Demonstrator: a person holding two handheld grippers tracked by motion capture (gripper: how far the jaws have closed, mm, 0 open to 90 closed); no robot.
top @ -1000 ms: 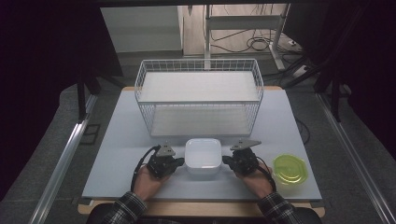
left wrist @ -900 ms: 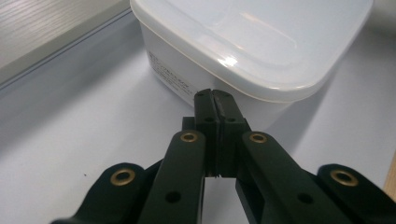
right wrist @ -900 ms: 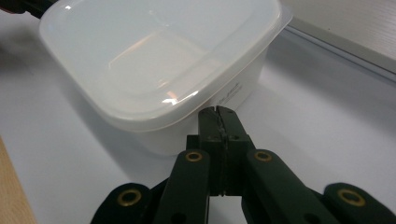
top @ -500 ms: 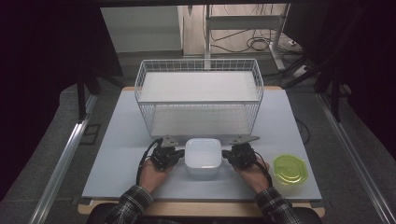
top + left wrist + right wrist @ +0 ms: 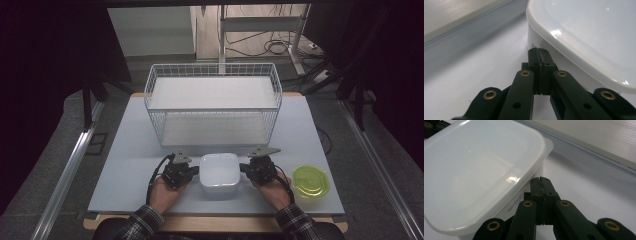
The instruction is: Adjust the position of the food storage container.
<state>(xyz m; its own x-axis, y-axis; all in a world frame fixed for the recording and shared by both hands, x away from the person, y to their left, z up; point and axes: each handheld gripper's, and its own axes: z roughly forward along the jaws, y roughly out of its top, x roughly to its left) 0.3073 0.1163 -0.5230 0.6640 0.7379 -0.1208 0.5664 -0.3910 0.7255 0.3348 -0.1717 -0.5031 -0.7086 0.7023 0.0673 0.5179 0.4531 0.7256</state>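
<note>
- High view: the white lidded container (image 5: 218,175) stands near the front edge of the table (image 5: 125,150), between the two hands. The left gripper (image 5: 186,172) is against its left side and the right gripper (image 5: 250,170) against its right side. Behind the container stands a white wire basket (image 5: 212,102); a green lidded container (image 5: 311,181) sits apart on the right. From here I cannot tell how the jaws stand.
- I judge that the step in hand is to squeeze the white container from both sides, probably to lift or move it. The next move calls for equal pressure from both hands and a level rise, otherwise the smooth wall may slip out.
- Left gripper view: the jaws of the left gripper (image 5: 539,51) are closed together with nothing between them. The tips seem to touch the container's wall (image 5: 564,60) just under the lid's rim.
- Right gripper view: the right gripper (image 5: 541,180) is also closed on nothing, its tips at the wall below the lid (image 5: 474,170). Some printed letters on the wall are visible here, too blurred to read surely.
</note>
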